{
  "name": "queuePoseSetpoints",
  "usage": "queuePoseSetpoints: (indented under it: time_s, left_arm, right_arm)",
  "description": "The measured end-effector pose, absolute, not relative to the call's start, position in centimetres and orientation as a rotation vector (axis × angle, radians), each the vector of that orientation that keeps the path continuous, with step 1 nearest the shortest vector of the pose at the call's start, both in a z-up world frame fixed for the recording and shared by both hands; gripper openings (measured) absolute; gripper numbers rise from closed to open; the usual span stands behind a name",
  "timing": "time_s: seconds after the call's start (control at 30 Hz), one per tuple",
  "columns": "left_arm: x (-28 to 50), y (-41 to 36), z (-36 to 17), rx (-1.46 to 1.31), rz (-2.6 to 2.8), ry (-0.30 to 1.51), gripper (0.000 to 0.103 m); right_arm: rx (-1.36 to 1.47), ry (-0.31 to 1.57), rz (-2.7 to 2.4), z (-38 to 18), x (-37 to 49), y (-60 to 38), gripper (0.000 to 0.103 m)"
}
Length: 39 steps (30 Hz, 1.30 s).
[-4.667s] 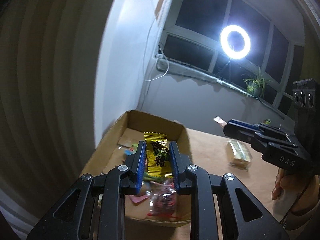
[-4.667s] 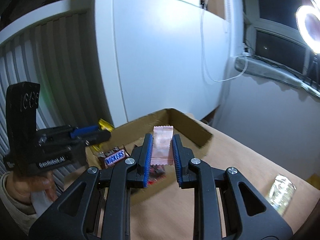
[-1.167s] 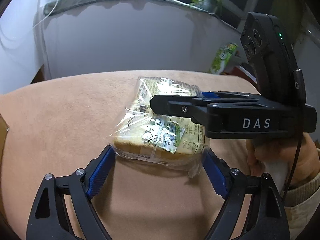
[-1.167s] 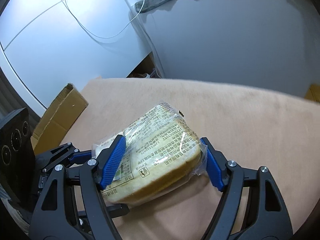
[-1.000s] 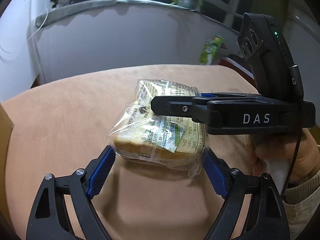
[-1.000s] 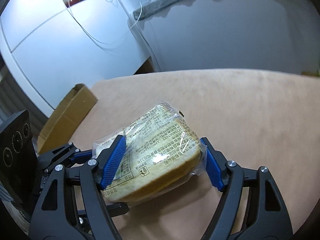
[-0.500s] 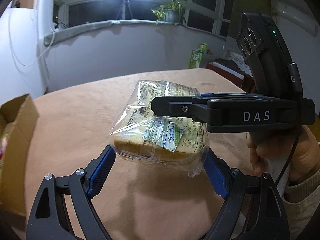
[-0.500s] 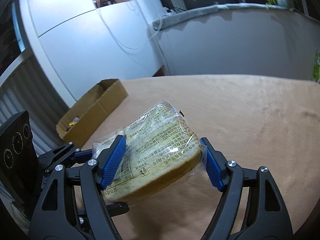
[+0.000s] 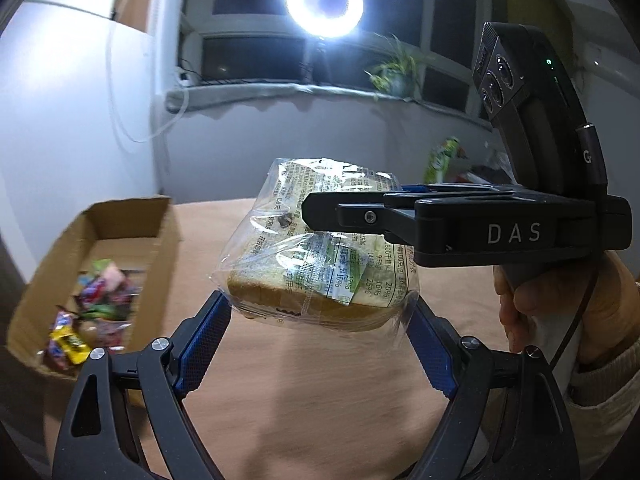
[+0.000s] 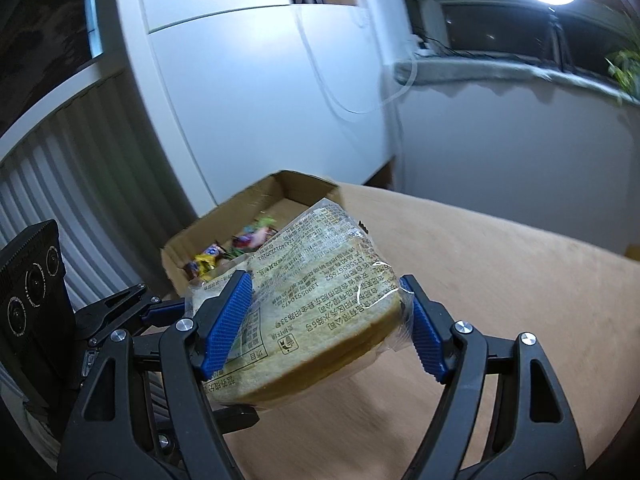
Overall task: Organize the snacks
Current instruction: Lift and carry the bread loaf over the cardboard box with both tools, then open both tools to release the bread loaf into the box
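A clear-wrapped packet of sliced bread (image 9: 320,268) hangs in the air above the brown table (image 9: 312,400). My left gripper (image 9: 316,316) is shut on its two sides from below. My right gripper (image 10: 324,292) is shut on the same bread packet (image 10: 320,304) and reaches in from the right in the left wrist view, across the packet's top. A hand (image 9: 560,308) holds that gripper's handle. The open cardboard box (image 9: 132,210) with several wrapped snacks (image 9: 92,300) stands at the left on the table. In the right wrist view the box (image 10: 304,182) lies just behind the packet.
A bright ring light (image 9: 324,4) and a potted plant (image 9: 390,74) stand on the window sill at the back. A green bag (image 9: 442,158) sits beyond the table's far edge. A white cabinet (image 10: 248,92) rises behind the box.
Both grippers have lifted the bread packet off the table and carried it left toward the cardboard box, which has come into view with its snacks. The grip on the packet has not changed.
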<state>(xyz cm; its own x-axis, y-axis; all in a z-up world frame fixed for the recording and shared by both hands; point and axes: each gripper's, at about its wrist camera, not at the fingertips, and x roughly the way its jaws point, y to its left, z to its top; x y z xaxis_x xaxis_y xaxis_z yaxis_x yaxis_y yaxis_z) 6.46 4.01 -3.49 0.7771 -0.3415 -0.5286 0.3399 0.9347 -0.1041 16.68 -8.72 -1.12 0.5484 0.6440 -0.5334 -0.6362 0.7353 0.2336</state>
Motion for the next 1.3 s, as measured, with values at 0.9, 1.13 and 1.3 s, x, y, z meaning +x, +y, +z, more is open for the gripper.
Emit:
queuePoseSetpoints:
  time_s: [0.9, 1.13, 1.3]
  left_arm:
    - [9.5, 21.5, -5.9, -0.145, 0.014, 0.568, 0.091]
    - [7.3, 23.7, -7.1, -0.255, 0.051, 0.539, 0.102]
    - [7.2, 23.6, -5.7, -0.281, 0.068, 0.51, 0.102]
  right_arm:
    - [-0.082, 0.577, 0.886, -1.9, 20.5, 7.9, 0.089]
    - [-0.069, 0.528, 0.771, -4.2, 16.7, 3.2, 0.103]
    - [-0.114, 0.495, 0.717, -5.0, 15.0, 2.2, 0.103]
